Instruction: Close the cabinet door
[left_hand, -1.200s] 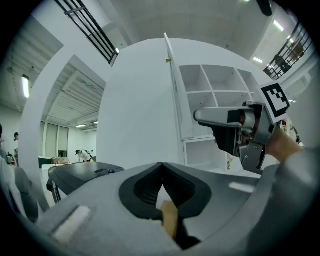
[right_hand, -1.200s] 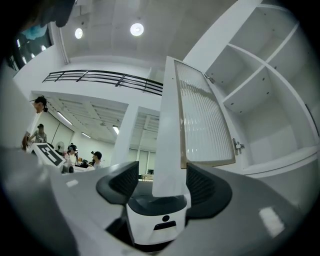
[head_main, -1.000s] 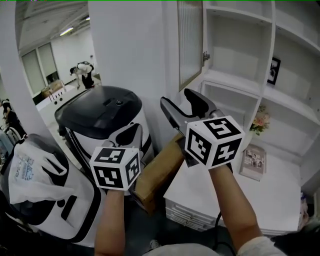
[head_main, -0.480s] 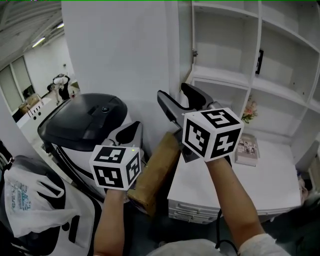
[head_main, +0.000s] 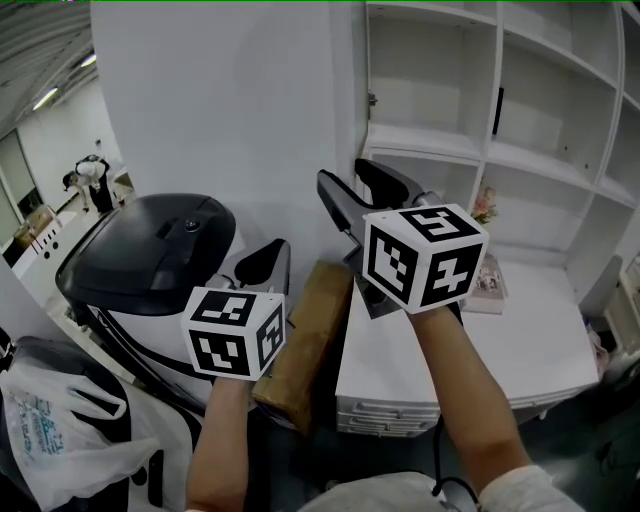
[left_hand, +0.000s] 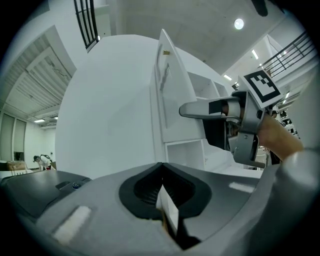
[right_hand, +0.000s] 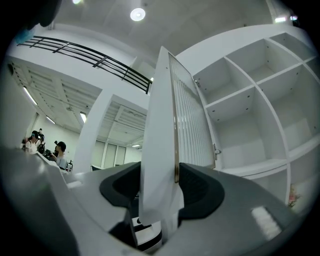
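Observation:
The white cabinet door (head_main: 351, 110) stands open, edge-on in the head view, and its ribbed pane (right_hand: 192, 125) shows in the right gripper view. My right gripper (head_main: 342, 173) reaches up to the door's lower edge. Its jaws are closing with the door's edge (right_hand: 160, 150) between them, and both pads touch it. From the left gripper view I see the door (left_hand: 169, 100) with the right gripper (left_hand: 188, 110) at it. My left gripper (head_main: 271, 256) hangs lower left, away from the door, its tips (left_hand: 161, 167) together on nothing.
A white bin with a black lid (head_main: 150, 250) stands at the left, and a cardboard box (head_main: 305, 340) leans beside a white drawer unit (head_main: 520, 350). A booklet (head_main: 487, 280) lies on the unit under open shelves (head_main: 430, 140). A plastic bag (head_main: 50, 420) sits at the lower left.
The door's ribbed face showed a second ago; now the door is seen edge-on. The right gripper's jaws have narrowed around its edge. The left gripper has hardly shifted.

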